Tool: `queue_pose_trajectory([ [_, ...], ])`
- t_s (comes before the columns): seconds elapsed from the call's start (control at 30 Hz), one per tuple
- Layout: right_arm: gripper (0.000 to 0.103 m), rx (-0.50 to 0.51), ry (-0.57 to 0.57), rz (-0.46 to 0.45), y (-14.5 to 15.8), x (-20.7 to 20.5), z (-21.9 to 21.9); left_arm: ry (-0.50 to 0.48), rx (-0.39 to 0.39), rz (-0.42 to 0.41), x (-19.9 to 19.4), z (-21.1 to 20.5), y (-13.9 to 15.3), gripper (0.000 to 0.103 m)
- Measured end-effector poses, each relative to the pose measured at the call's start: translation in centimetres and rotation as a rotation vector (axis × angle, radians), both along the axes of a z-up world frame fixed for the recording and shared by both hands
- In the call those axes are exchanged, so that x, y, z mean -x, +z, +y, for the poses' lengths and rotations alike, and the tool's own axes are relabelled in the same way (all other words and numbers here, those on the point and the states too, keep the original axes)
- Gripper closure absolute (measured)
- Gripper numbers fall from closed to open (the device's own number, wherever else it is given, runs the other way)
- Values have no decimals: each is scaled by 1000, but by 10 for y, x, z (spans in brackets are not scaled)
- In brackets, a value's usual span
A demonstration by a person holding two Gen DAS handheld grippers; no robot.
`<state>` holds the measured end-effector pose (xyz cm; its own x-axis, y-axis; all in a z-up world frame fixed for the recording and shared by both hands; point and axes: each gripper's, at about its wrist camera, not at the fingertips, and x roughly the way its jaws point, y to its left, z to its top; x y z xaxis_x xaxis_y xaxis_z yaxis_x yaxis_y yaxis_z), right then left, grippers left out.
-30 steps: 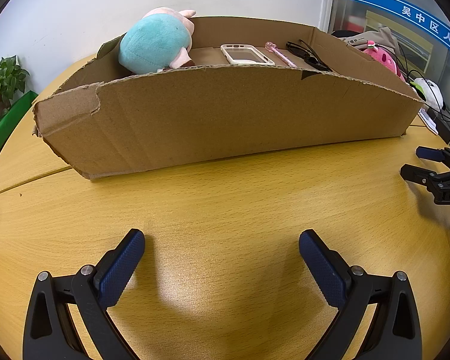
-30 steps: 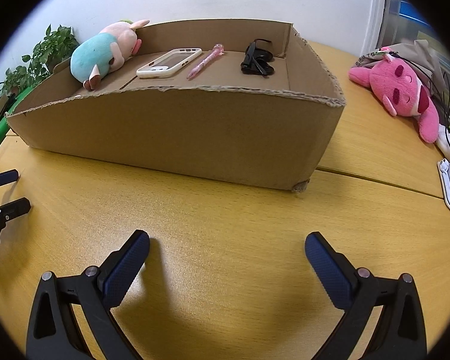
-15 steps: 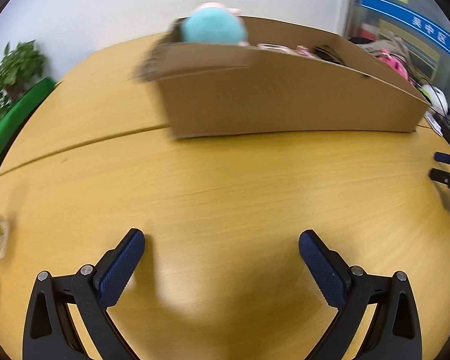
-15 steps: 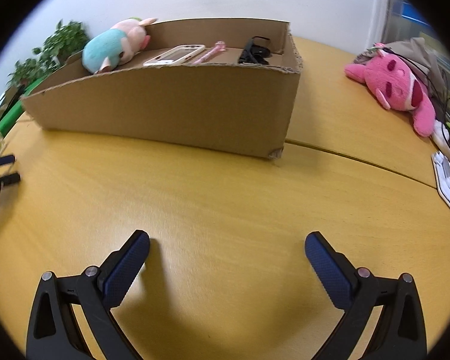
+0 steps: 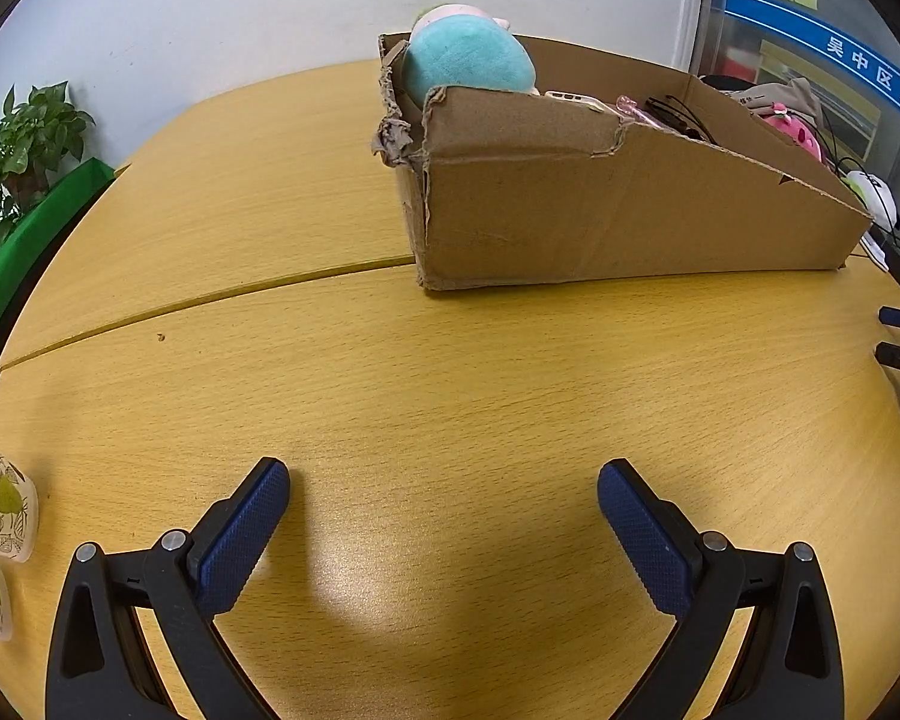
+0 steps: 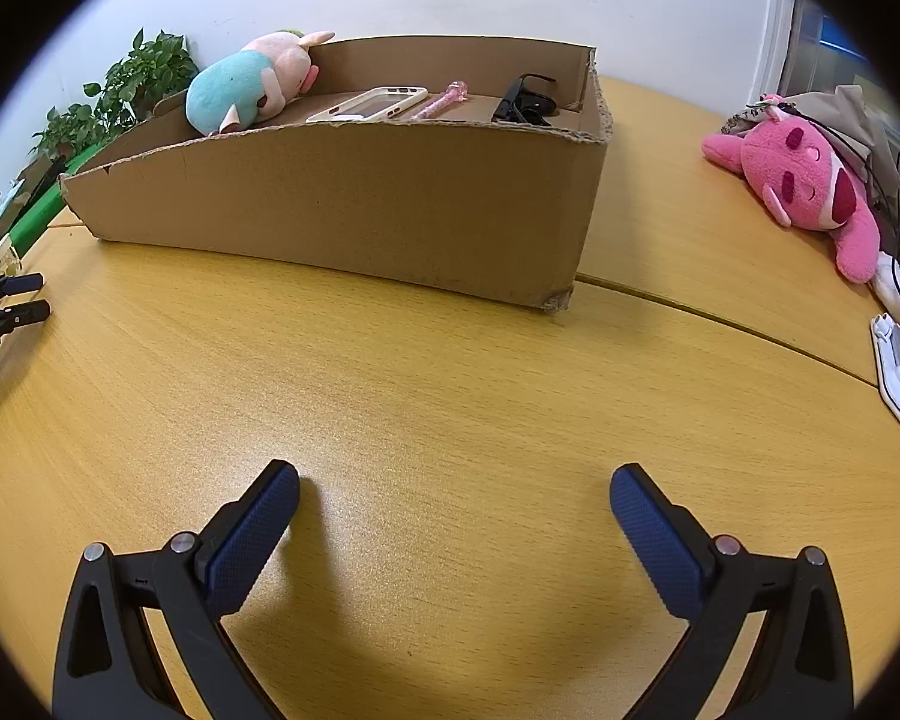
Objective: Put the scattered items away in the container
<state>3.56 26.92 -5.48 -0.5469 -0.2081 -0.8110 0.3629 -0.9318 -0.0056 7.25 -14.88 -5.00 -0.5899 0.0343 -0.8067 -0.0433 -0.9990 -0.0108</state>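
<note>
Right wrist view showed the right gripper [image 6: 455,495] with its blue fingers [image 6: 252,531] spread wide apart and holding nothing, low over the bare wooden tabletop [image 6: 450,372]. The cardboard box [image 6: 354,204] sat toward the far edge of the tabletop. Inside it lay a blue and pink plush toy [image 6: 240,90] at the left end, then a white phone case [image 6: 369,103], a pink pen [image 6: 441,99] and black glasses [image 6: 525,101] at the right end. A pink plush toy [image 6: 804,180] lay outside the box, near the right edge of the tabletop. The left gripper [image 5: 444,492] also had its fingers wide apart and empty. A leafy paper cup [image 5: 0,504] stood at the left edge.
</note>
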Motion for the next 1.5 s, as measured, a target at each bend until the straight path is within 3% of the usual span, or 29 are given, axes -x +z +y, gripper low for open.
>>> queue_pose_trajectory([
  [1.5,0,0,5,0,0,0,1,-6,0,1,0,4,-1,0],
])
